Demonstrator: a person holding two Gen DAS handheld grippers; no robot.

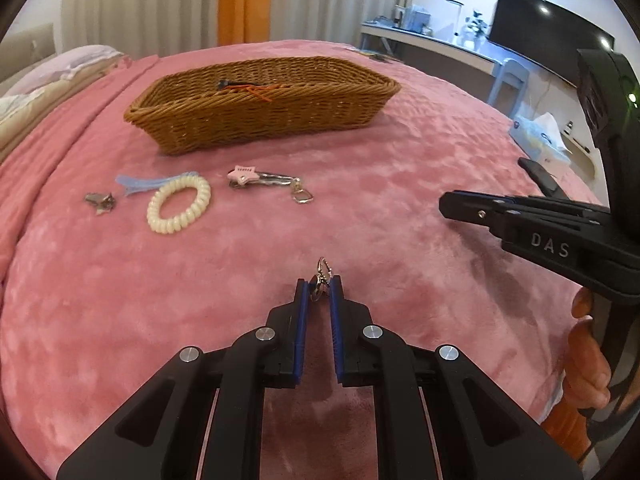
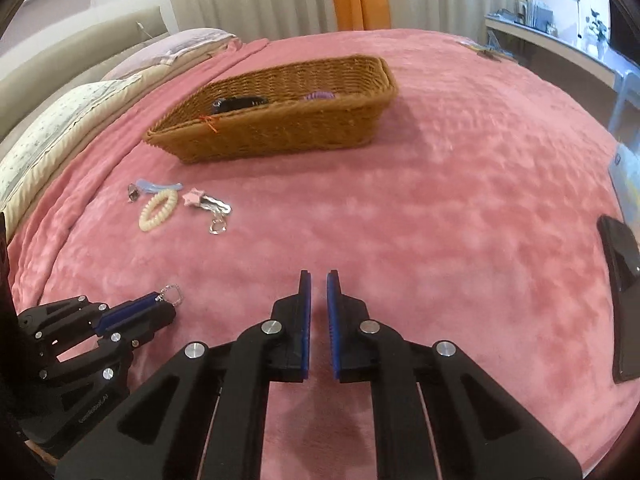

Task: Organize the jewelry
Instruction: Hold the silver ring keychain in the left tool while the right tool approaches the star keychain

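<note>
Four loose bits sit on the pink blanket [image 1: 400,160], short of the wicker basket [image 1: 264,96]: going left to right, a small silver clip [image 1: 100,202], a pale blue hair clip [image 1: 150,184], a cream spiral hair tie [image 1: 179,210], then a pink star clip [image 1: 262,178] with a silver clasp. Left gripper [image 1: 319,282] is clamped on a silver keyring charm [image 1: 322,274], held just above the blanket. Right gripper [image 2: 319,276] is squeezed closed with nothing in it. Far right, a black phone [image 2: 620,300] lies on the blanket.
</note>
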